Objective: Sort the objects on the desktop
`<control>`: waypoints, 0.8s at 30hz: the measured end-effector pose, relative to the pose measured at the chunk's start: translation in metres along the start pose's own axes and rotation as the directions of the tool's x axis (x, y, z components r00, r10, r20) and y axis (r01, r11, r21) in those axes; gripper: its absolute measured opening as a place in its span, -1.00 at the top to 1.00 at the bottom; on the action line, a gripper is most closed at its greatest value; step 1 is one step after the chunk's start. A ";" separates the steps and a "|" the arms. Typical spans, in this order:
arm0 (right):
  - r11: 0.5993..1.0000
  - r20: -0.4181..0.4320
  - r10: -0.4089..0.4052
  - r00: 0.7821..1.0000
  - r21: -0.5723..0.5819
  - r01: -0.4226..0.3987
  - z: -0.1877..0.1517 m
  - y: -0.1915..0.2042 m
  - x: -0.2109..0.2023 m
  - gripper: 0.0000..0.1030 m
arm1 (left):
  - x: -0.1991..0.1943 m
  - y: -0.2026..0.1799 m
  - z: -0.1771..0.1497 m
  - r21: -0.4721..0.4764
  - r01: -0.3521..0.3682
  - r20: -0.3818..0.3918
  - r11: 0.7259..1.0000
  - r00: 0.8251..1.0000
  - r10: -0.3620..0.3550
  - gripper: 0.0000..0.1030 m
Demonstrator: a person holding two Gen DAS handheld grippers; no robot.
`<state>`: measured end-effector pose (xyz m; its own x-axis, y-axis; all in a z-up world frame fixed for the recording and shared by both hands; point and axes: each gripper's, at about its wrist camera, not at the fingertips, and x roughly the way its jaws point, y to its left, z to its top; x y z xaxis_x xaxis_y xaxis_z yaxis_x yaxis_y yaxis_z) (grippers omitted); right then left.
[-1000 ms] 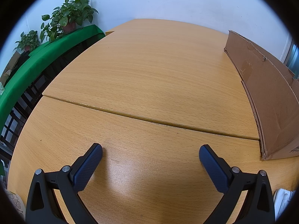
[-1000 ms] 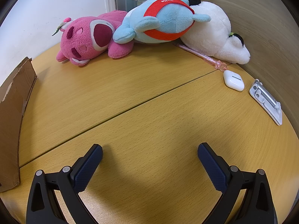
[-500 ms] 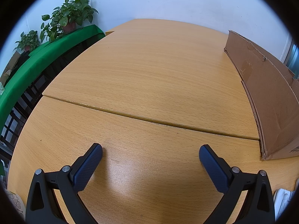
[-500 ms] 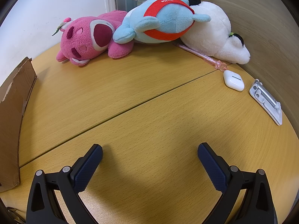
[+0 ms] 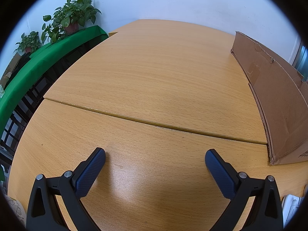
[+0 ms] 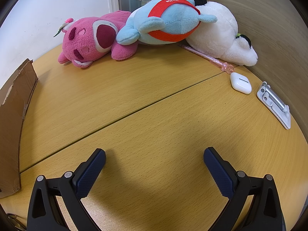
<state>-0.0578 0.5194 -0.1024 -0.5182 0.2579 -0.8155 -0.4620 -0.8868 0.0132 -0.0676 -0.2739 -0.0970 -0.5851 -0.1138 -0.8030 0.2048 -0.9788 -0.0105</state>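
In the right wrist view a pink plush bear [image 6: 90, 42], a blue plush with a red band [image 6: 165, 21] and a white plush [image 6: 221, 36] lie at the far side of the wooden table. A pink pen [image 6: 207, 57], a white earbud case [image 6: 240, 82] and a white and silver phone stand [image 6: 273, 104] lie at the right. My right gripper [image 6: 154, 159] is open and empty, low over the table, well short of them. My left gripper [image 5: 155, 159] is open and empty over bare table.
A cardboard box stands between the two views, at the right of the left wrist view [image 5: 275, 100] and at the left of the right wrist view [image 6: 13, 115]. A green-covered shelf [image 5: 38, 63] with potted plants [image 5: 71, 19] runs past the table's left edge. A wood-grain partition [image 6: 269, 28] bounds the right.
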 end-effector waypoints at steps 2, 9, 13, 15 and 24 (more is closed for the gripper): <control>1.000 0.000 0.000 1.000 0.000 0.000 0.000 0.000 0.001 -1.00 | 0.000 0.000 0.000 0.001 0.000 0.000 1.000 1.000 0.000 -1.00; 1.000 0.000 0.000 1.000 0.000 0.000 0.000 0.000 0.001 -1.00 | -0.014 0.003 -0.009 -0.017 0.006 0.008 1.000 1.000 -0.006 -0.99; 1.000 0.001 -0.001 1.000 0.002 0.001 0.001 0.000 0.002 -1.00 | -0.090 0.000 -0.036 -0.005 0.036 0.152 0.999 0.988 -0.035 -0.99; 1.000 0.001 -0.001 1.000 0.003 0.001 0.001 0.000 0.002 -1.00 | -0.141 -0.006 -0.049 0.032 0.063 0.207 0.998 0.976 -0.068 -0.99; 0.980 -0.018 0.114 0.993 -0.160 -0.116 -0.021 0.021 -0.042 -0.99 | -0.282 -0.075 -0.111 0.189 0.080 0.360 0.979 0.922 -0.145 -0.99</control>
<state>-0.0304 0.4821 -0.0803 -0.5548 0.1481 -0.8187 -0.2779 -0.9605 0.0146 0.1694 -0.1496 0.0639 -0.8514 -0.0246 -0.5240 0.0055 -0.9993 0.0380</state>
